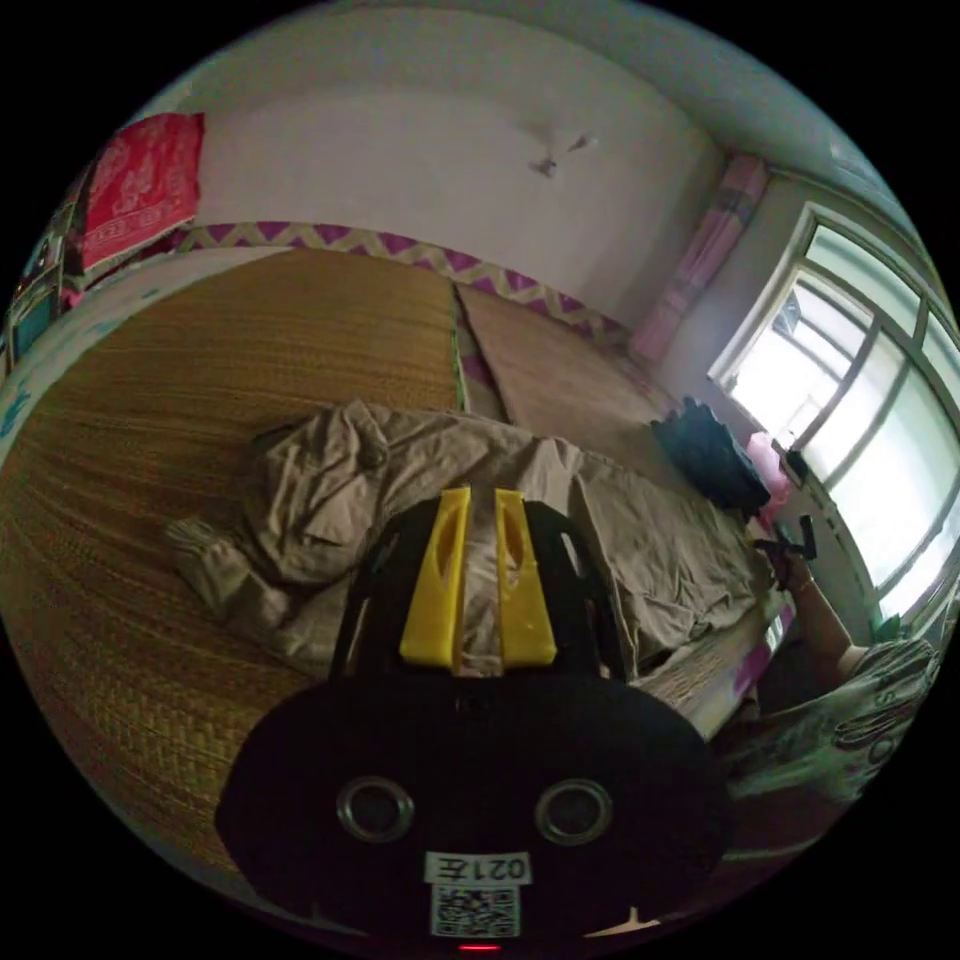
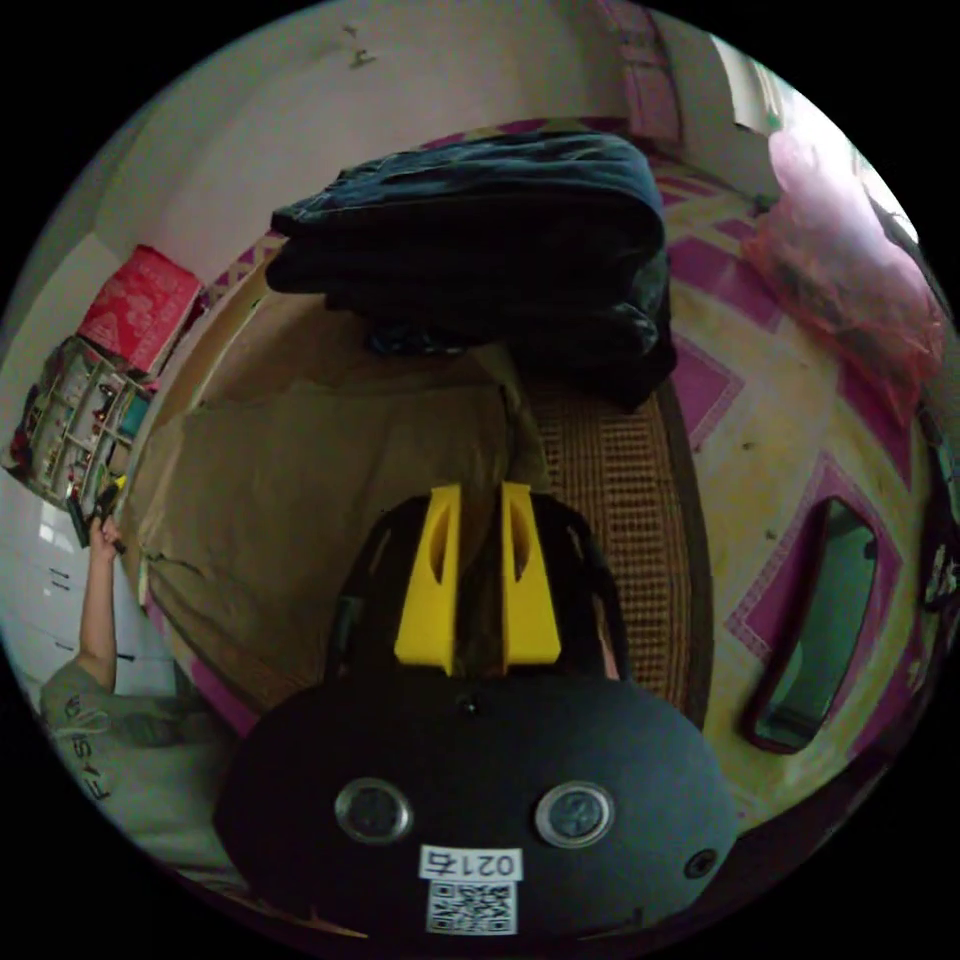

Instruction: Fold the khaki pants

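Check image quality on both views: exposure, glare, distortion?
Left gripper view: window blown out, khaki pants and woven mat dim but legible, strong fisheye bending at the rim. Right gripper view: darker overall, folded dark clothes nearly lose detail, pink bag washed out by backlight.

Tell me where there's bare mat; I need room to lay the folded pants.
Free: the woven mat left of the pants, up to the wall. Crowded: the far end by the window, where dark clothes sit against the pants' edge.
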The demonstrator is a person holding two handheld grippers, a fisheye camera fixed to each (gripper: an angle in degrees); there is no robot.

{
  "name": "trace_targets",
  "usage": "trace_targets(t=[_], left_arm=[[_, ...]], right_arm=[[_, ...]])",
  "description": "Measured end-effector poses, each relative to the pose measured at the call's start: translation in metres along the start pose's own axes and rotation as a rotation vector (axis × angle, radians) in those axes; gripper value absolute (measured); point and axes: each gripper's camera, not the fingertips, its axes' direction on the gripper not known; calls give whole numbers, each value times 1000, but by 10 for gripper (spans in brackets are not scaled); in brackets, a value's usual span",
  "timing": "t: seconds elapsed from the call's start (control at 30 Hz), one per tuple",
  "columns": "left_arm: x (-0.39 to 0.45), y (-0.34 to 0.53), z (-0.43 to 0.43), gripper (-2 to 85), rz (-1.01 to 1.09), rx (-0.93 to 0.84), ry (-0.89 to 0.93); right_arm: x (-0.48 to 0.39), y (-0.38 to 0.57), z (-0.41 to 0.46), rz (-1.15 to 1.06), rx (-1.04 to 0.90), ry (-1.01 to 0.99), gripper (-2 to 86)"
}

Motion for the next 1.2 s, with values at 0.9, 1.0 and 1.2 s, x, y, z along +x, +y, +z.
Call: trace_targets(t=[0.9, 1.0, 1.2], left_arm=[[54, -23, 88, -10, -96, -103, -38], [66, -26, 91, -10, -89, -105, -53], [88, -31, 97, -10, -91, -114, -73]], right_arm=[[-36, 29, -47, -137, -63, 137, 77], [-36, 41, -51, -92, 2, 109, 13], [-41, 53, -83, -46, 108, 74, -8]])
